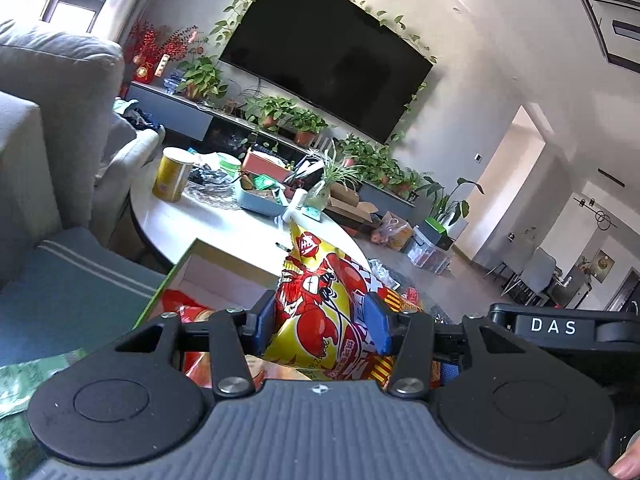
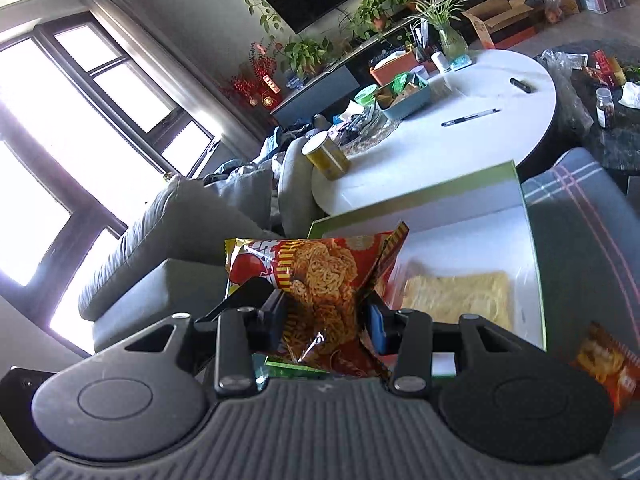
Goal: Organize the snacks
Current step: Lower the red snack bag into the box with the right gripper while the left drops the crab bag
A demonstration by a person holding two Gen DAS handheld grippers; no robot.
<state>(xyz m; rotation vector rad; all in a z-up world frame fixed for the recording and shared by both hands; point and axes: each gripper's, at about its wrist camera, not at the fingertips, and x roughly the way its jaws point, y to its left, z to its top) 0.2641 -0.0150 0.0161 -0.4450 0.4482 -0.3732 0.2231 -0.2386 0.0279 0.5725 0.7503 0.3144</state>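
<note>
We have our left tongs (image 1: 323,326) pinching a yellow foil snack packet printed with a red crayfish (image 1: 320,312); its blue pads press the packet from both sides, and the packet stands up between them, above the near end of a green-rimmed cardboard box with a white inside (image 1: 176,270). An orange-red snack bag (image 1: 188,314) lies inside that box, just left of the held packet.

Our right tongs (image 2: 329,322) are clamped on a crumpled red packet showing fried noodles (image 2: 320,276), held above the near-left corner of the same box (image 2: 516,188). A clear flat packet of pale noodles (image 2: 456,298) lies on the box floor, right of the held packet. Another orange-red snack bag (image 2: 608,364) sits outside the box's right rim, on a grey striped cushion (image 2: 580,216).

Beyond the box is a round white tabletop (image 2: 460,140) with a gold tin can (image 2: 326,156) near its left edge and a black pen (image 2: 470,117) toward the middle.
</note>
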